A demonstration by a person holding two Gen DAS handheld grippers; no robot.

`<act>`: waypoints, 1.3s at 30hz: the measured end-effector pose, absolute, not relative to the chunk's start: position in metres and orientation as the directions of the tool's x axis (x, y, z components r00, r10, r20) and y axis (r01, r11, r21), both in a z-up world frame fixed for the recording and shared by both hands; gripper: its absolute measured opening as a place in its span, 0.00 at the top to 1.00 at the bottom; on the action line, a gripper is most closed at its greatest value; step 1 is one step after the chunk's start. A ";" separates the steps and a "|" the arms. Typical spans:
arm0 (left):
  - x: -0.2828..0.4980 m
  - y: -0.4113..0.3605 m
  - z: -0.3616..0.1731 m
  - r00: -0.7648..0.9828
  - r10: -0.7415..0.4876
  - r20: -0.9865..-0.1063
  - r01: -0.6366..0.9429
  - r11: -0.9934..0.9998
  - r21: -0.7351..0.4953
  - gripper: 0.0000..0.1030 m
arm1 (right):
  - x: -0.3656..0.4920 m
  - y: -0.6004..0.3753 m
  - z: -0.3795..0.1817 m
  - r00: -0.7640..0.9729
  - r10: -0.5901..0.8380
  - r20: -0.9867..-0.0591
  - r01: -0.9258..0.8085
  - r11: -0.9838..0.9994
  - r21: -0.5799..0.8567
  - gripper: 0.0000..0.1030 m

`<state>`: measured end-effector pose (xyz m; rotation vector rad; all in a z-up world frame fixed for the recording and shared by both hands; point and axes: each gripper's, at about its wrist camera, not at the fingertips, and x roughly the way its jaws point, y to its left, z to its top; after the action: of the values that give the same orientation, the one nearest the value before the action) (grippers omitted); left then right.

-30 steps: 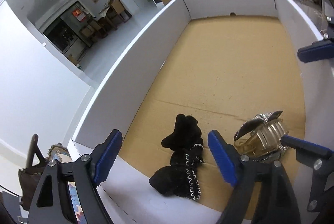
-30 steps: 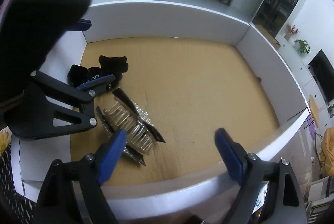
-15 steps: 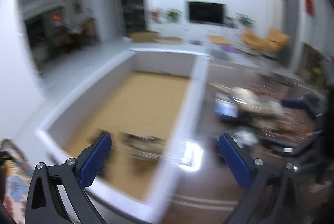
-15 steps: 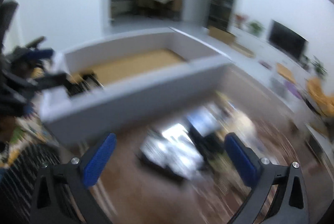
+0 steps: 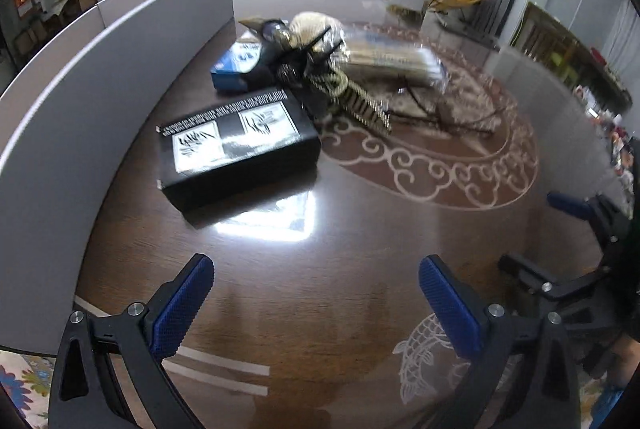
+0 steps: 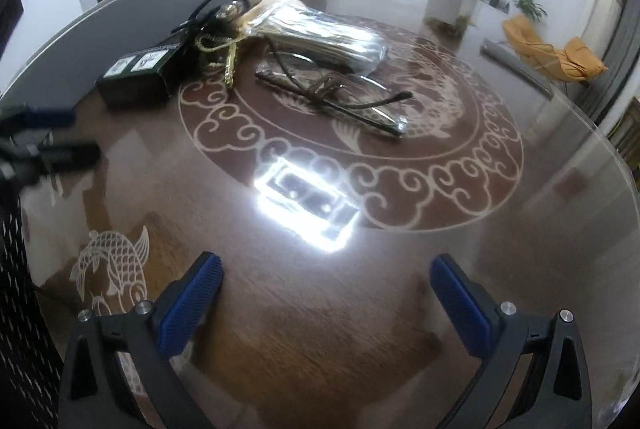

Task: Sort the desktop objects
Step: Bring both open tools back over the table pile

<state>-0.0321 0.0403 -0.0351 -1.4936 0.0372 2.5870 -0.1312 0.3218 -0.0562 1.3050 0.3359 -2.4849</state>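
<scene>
1. Looking through the left wrist view, the left tongs stand fully spread with nothing between the blue pads; they have just been opening. They tilt down over the bare dark counter, near its front edge.
2. The black box lies closest ahead, just beside the grey wall of the sorting bin. It looks stiff and light, with a glossy top that may slip, so I would take it across its short sides.
3. Behind it, a blue box touches a tangled pile: a gold comb and a shiny foil packet. The comb seems thin and brittle, so its spine is the better place to hold.
4. In the right wrist view, the right tongs are also wide apart and empty, having just been opening, and point down at the counter.
5. A pair of glasses lies in the middle of the pattern, well ahead of the pads. They are probably fragile; gripping at the bridge or one arm looks safer than pressing on the lenses.
6. The foil packet looks soft and slippery.
</scene>
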 end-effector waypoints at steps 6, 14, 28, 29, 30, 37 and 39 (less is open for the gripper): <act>-0.029 0.037 -0.053 -0.475 0.084 -0.876 -0.123 -0.992 -0.029 0.00 | -0.129 0.324 -0.066 -0.547 -0.192 -0.815 0.351 -0.936 -0.015 0.00; -0.029 0.031 -0.060 -0.488 0.045 -0.871 -0.103 -0.995 0.006 0.00 | -0.129 0.324 -0.066 -0.547 -0.192 -0.815 0.351 -0.936 -0.014 0.00; -0.027 0.029 -0.059 -0.492 0.044 -0.869 -0.099 -0.995 0.005 0.00 | -0.129 0.324 -0.066 -0.547 -0.193 -0.814 0.351 -0.936 -0.014 0.00; -0.027 0.030 -0.059 -0.492 0.044 -0.869 -0.099 -0.995 0.005 0.00 | -0.129 0.324 -0.066 -0.548 -0.193 -0.814 0.351 -0.936 -0.014 0.00; -0.027 0.030 -0.060 -0.492 0.045 -0.869 -0.099 -0.995 0.005 0.00 | -0.129 0.324 -0.066 -0.548 -0.193 -0.814 0.351 -0.936 -0.014 0.00; -0.028 0.031 -0.059 -0.496 0.046 -0.867 -0.096 -0.995 0.002 0.00 | -0.129 0.324 -0.067 -0.548 -0.193 -0.814 0.351 -0.936 -0.014 0.00; -0.029 0.031 -0.060 -0.496 0.046 -0.867 -0.096 -0.995 0.002 0.00 | -0.129 0.323 -0.067 -0.548 -0.193 -0.814 0.351 -0.936 -0.014 0.00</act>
<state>-0.0285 0.0312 -0.0597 -1.5329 0.0764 2.6471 -0.1294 0.3234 -0.0666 1.2870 0.2519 -2.5074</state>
